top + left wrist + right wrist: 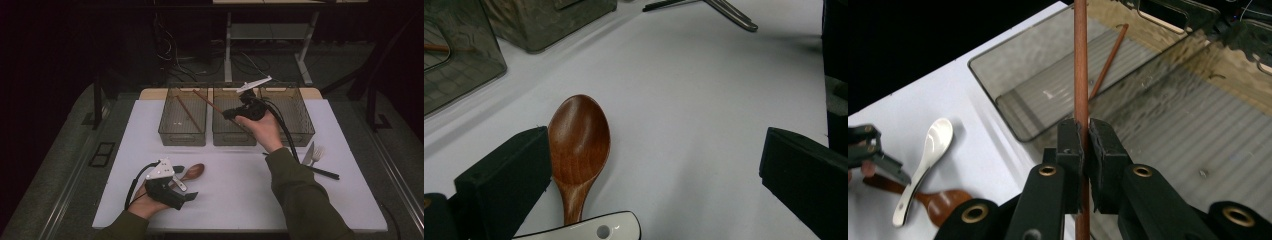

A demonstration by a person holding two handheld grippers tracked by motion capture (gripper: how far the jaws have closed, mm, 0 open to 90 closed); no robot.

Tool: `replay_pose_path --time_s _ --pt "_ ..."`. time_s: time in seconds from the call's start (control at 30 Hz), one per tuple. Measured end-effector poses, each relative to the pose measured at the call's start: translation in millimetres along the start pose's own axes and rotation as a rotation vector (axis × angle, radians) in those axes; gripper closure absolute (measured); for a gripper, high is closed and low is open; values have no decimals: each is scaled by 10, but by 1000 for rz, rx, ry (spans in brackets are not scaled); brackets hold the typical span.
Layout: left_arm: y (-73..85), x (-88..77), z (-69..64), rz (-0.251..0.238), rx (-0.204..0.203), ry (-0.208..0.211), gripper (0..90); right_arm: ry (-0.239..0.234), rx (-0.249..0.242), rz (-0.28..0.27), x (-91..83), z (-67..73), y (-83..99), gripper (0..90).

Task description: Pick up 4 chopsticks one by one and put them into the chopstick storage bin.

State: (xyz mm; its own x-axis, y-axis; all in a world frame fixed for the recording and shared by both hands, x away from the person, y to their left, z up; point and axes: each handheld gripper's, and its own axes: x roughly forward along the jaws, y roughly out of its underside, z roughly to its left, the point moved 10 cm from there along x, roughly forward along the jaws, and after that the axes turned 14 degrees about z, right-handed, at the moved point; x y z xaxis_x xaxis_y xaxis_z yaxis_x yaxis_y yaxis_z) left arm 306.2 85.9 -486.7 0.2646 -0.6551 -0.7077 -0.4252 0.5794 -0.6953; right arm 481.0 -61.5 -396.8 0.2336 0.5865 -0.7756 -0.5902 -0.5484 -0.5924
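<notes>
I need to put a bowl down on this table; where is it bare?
Bare: the white table middle, between the wooden spoon and the fork. Crowded: the three bins along the back; cutlery on the right.

Smooth wooden chopstick, glossy wooden spoon
</notes>
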Motion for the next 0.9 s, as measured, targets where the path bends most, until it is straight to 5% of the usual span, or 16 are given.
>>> replay_pose_path --time_s 0.9 --pt "-17 -15 -12 -10 10 10 0 45 31 32 730 107 -867 837"
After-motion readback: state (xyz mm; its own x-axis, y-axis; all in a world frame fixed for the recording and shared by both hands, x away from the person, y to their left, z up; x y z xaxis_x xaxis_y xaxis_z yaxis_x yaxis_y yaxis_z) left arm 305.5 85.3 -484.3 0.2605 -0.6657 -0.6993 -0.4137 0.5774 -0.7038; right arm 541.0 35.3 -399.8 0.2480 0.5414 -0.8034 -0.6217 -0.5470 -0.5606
